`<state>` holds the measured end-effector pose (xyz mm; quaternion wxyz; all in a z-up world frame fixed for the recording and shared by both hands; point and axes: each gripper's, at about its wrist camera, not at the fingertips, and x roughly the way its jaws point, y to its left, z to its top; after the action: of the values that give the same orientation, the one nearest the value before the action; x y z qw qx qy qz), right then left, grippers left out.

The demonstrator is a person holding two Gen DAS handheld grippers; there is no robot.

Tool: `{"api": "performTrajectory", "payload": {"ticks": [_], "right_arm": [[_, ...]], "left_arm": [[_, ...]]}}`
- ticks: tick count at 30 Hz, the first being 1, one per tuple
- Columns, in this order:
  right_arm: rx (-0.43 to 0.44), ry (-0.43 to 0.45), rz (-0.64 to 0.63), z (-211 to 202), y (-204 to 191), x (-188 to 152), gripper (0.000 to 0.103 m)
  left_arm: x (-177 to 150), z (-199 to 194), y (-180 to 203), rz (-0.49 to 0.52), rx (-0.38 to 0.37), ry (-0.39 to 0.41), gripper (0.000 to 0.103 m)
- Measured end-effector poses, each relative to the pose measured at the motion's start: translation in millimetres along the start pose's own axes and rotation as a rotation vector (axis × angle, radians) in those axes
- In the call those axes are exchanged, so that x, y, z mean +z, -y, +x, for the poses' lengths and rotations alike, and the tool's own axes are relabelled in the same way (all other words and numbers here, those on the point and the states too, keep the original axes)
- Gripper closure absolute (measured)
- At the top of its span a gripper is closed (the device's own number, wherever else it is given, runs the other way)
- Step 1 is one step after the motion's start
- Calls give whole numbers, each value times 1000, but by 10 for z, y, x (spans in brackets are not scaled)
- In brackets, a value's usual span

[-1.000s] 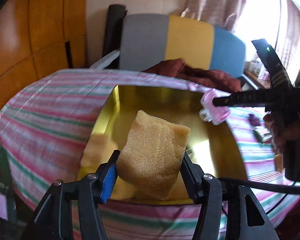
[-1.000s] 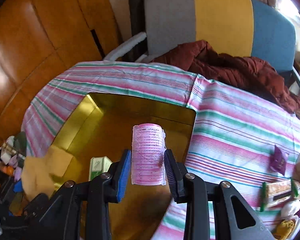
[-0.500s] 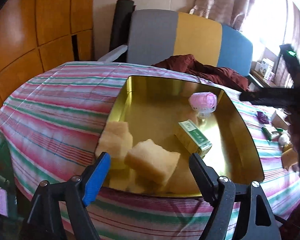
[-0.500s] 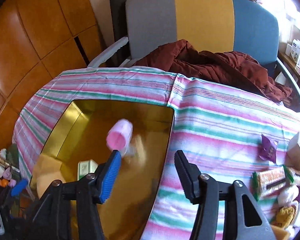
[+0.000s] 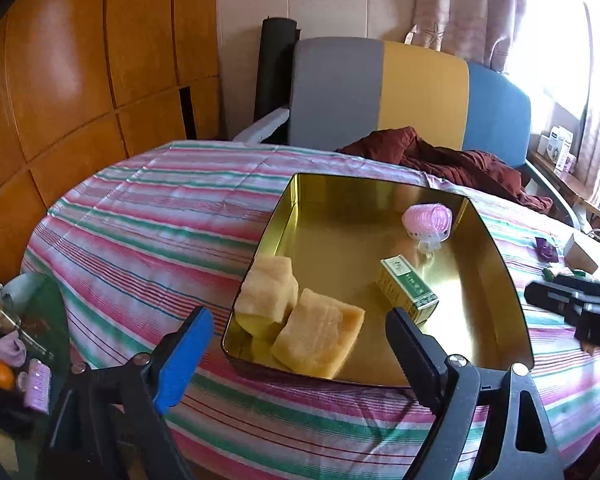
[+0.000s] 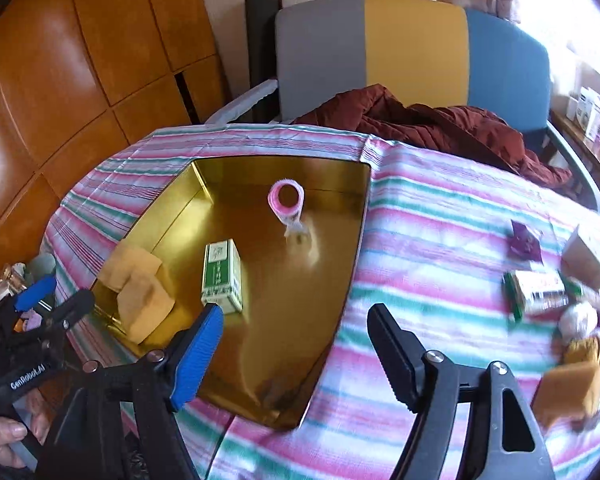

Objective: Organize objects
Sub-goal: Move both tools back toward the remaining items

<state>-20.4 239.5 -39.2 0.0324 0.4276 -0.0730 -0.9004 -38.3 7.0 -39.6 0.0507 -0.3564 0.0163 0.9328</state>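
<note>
A: left side first?
B: glossy orange wood panels on the wall. below them a cluttered corner, another pink roller and an orange fruit in it. table under a striped cloth, pink/green/white, thin weave, creased

A: left gripper?
B: left gripper hangs at the near edge of the tray, jaws spread and opening further, nothing between them. one pad blue ribbed, the other black

A: tray contents?
B: gold metal tray, shallow, square-ish, mirror finish, rounded corners. near-left corner: yellow sponge, porous block, lying flat, touching its own reflection in the wall. mid-floor: small green-and-white carton on its side. far-right: pink hair roller, hollow cylinder, bristly surface, on its side just beside the right wall

A: right gripper?
B: right gripper over the tray's right edge and the cloth, jaws apart and opening, empty. same blue ribbed pad plus black one. a person's fingers show on the other gripper's handle in this view

A: right of the tray?
B: loose pile on the cloth, blurred: purple foil sachet, beige box, green-edged packet, something white and round, a second ochre sponge. behind the table a chair back in grey/yellow/blue fabric panels with a dark red quilted jacket slumped on it
</note>
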Motion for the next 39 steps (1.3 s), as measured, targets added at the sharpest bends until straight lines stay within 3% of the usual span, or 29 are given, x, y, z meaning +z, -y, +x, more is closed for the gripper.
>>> {"api": "performTrajectory", "payload": {"ticks": [22, 39], "right_arm": [[-142, 53, 100, -387, 465, -331, 26], [-254, 74, 220, -718, 1154, -407, 26]], "left_arm": [[-4, -185, 458, 100, -86, 8, 13], [167, -241, 1268, 282, -196, 43, 10]]}}
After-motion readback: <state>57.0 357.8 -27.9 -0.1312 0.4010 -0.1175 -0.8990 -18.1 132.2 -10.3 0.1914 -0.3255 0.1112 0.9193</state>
